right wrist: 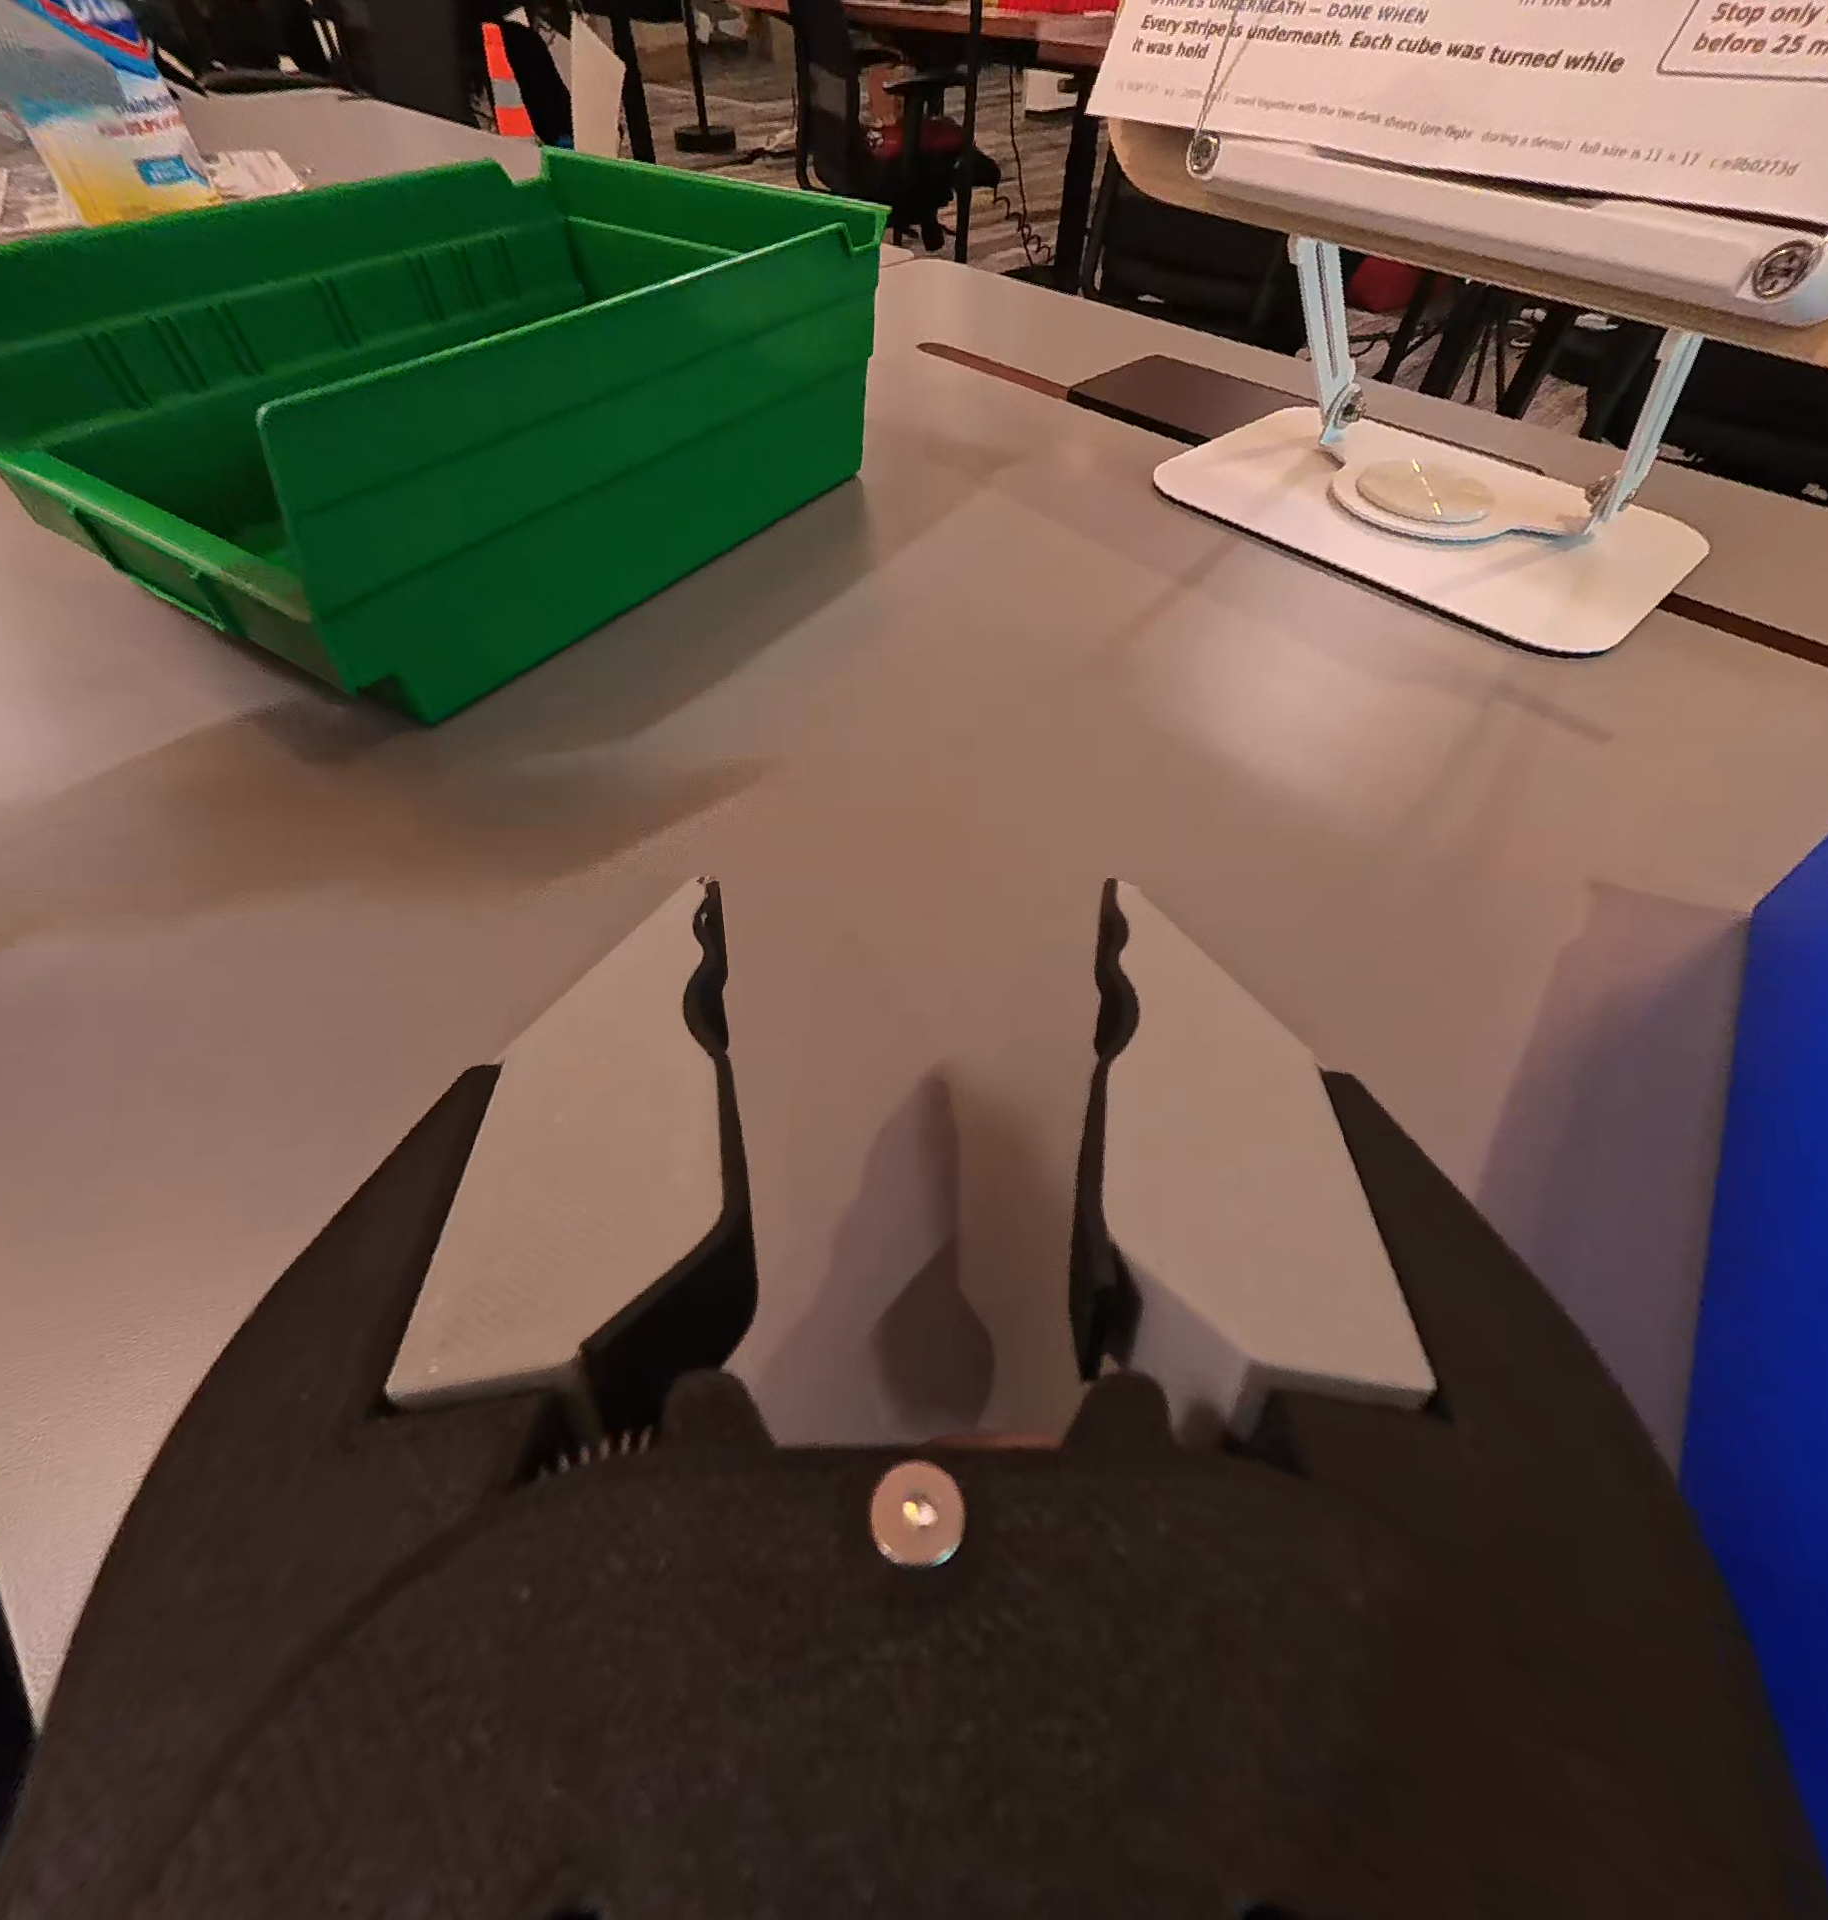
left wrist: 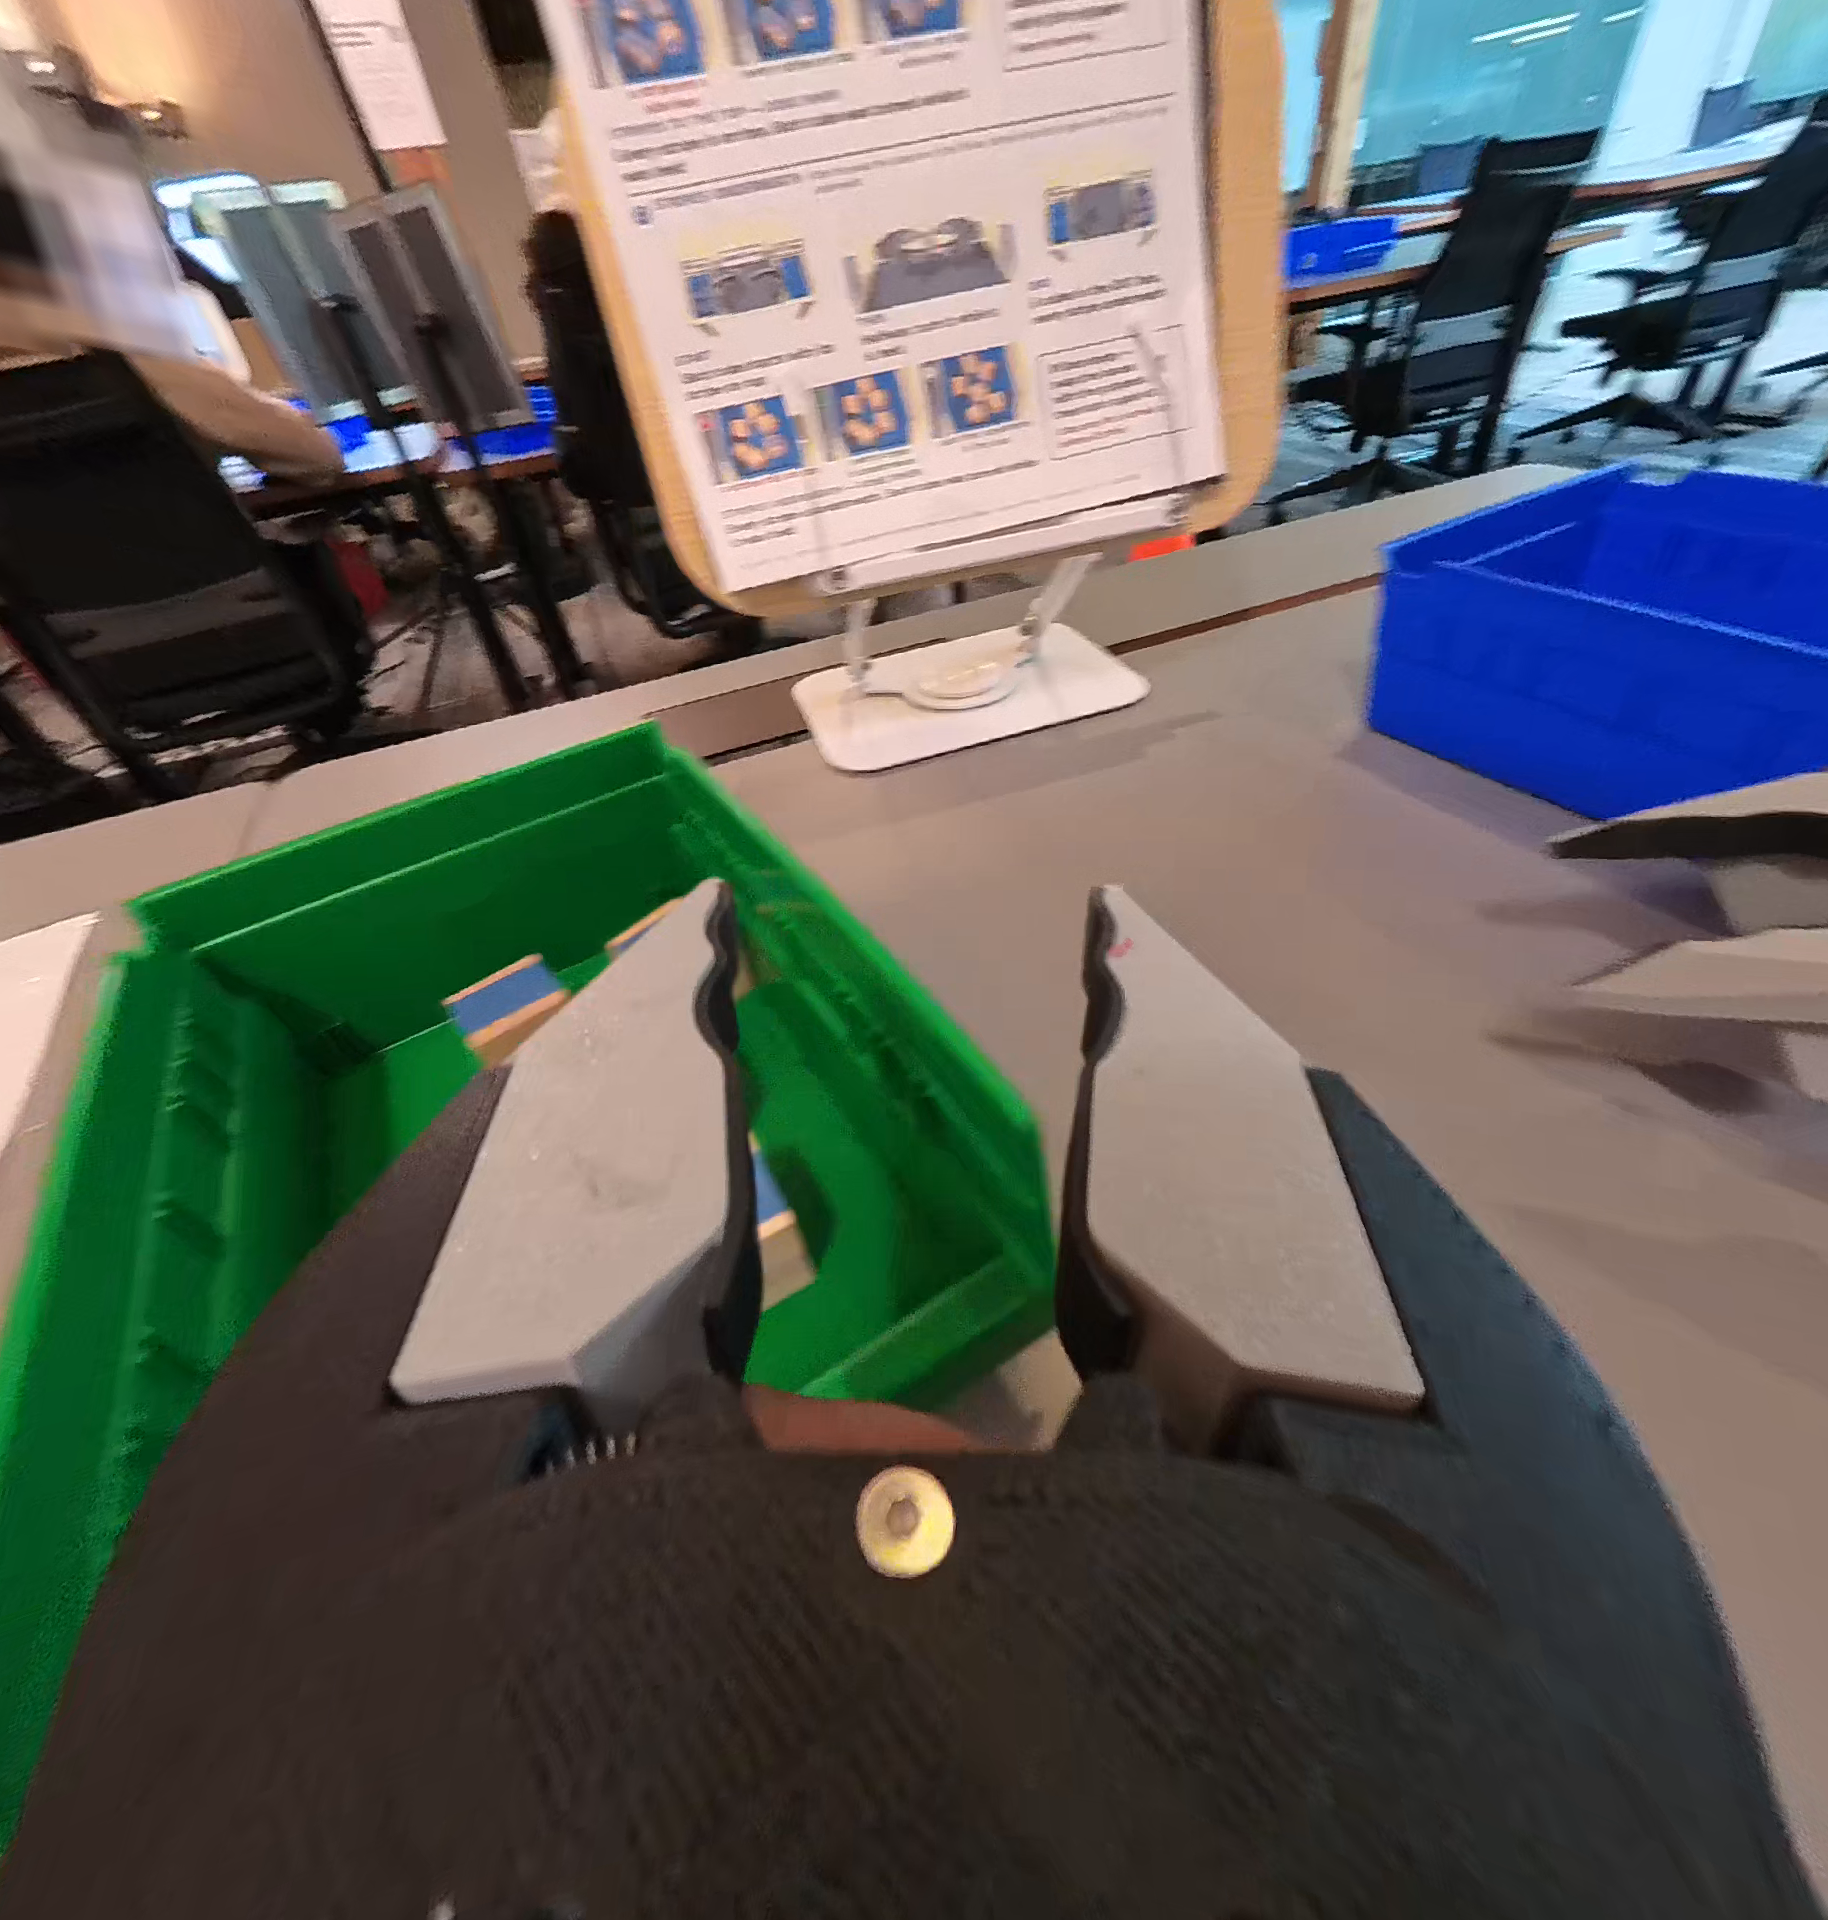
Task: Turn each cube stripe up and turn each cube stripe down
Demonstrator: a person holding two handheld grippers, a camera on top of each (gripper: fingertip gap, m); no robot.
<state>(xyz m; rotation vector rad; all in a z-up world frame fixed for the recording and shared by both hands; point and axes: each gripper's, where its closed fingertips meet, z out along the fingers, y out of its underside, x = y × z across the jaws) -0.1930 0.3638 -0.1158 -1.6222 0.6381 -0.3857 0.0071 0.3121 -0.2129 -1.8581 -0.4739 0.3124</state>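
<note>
Grey tabletop [right wrist: 993, 727] lies under both my tools: my left gripper [left wrist: 905, 904] hangs spread and empty over the green bin [left wrist: 889, 1039], where what seems a blue-striped wooden cube [left wrist: 505, 1003] sits, while my right gripper [right wrist: 910, 894] gapes empty beside the blue bin [right wrist: 1803, 1247].

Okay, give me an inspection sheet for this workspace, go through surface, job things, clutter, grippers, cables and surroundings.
Surface: grey table, mostly bare in the middle.
Job things: green bin on the table; wooden cubes with blue stripes inside it, partly hidden by the left gripper. Blue bin at the right side.
Clutter: sheet stand at the far edge; wipes pack and papers beyond the green bin.
Grippers: left gripper open over the green bin, holding nothing; right gripper open above bare table, holding nothing.
Cables: some on the floor beyond the table.
Surroundings: office chairs, desks, a seated person at far left.
</note>
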